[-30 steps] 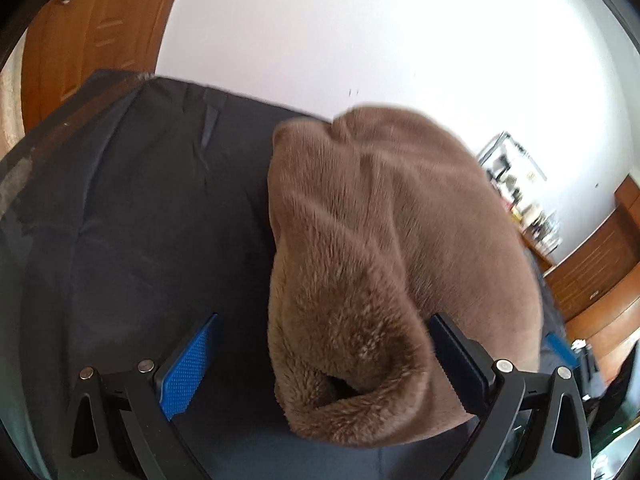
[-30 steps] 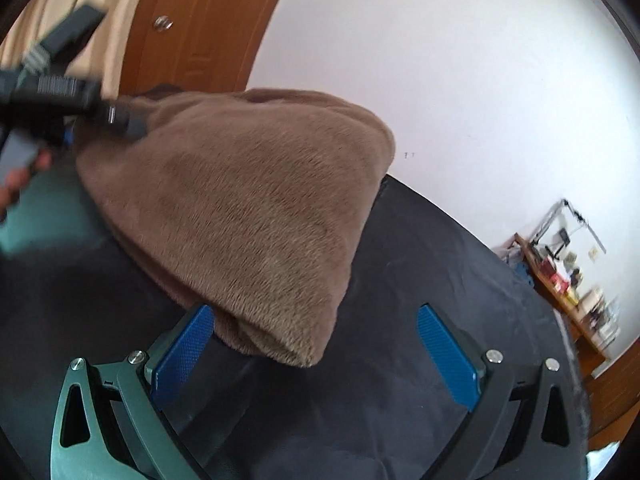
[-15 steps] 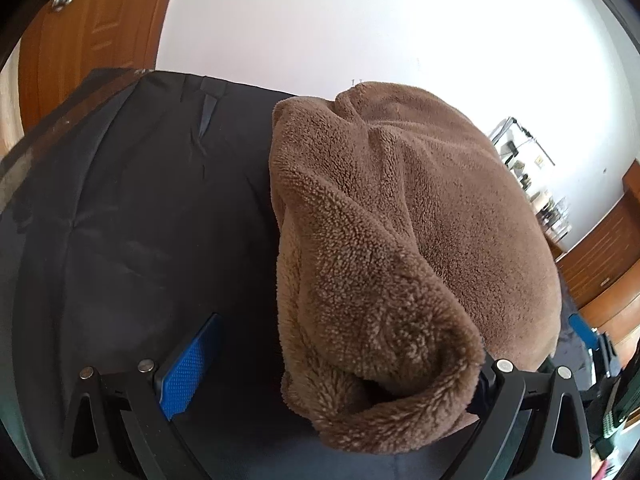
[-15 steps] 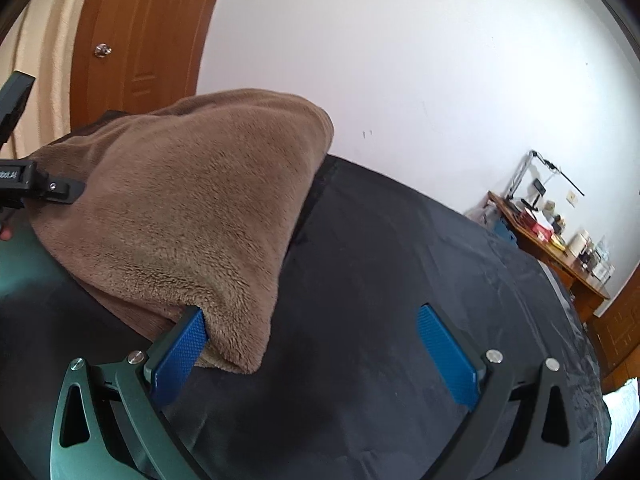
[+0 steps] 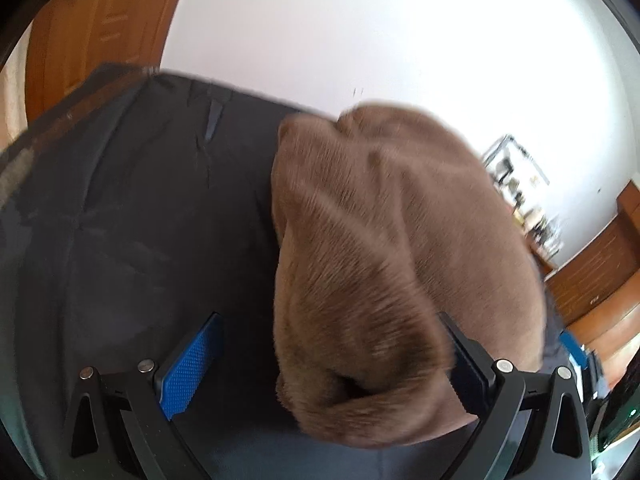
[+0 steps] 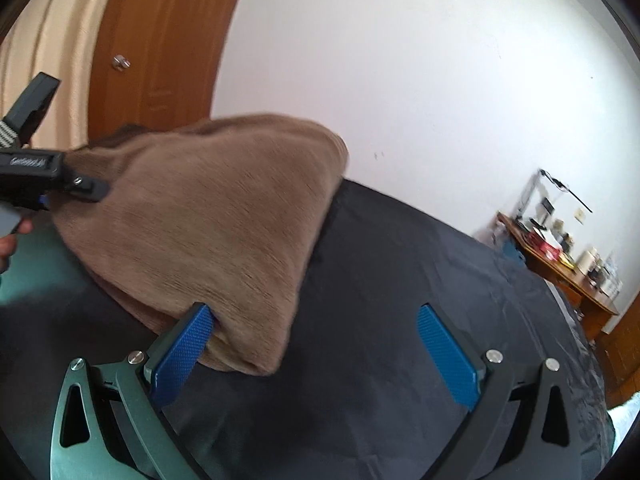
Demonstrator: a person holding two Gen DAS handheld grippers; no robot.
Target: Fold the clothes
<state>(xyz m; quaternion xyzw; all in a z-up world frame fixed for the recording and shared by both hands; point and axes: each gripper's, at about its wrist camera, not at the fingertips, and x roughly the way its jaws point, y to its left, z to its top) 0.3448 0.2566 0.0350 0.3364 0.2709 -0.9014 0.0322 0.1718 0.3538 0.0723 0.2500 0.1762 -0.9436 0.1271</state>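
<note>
From your left wrist, the left tongs (image 5: 326,364) stand wide apart, and the near end of the brown fleece garment (image 5: 396,260) bulges into the gap between them. The right-hand pad is against or just beside the pile, while the blue left-hand pad (image 5: 190,366) is well clear of it, so nothing is clamped. The garment lies bundled on the black cloth (image 5: 140,220) covering the tabletop, toward the right of this view, and motion blur hides finer detail. Judge it as soft, thick and light: it will sag and bunch rather than hold an edge, and the plush pile may slip out of a shallow pinch. The rolled end nearest you shows a dark hollow, so take a deep bite on that doubled edge rather than on the rounded top.

From your right wrist, the right tongs (image 6: 316,354) are also fully open. The left-hand pad (image 6: 182,354) touches the garment's near corner, the other pad (image 6: 448,354) stands well apart over bare black cloth. Across the bundle you can see the other gripper's dark body at the far left. Here the lower corner beside your pad is the best hold, since the layers meet there.
</note>
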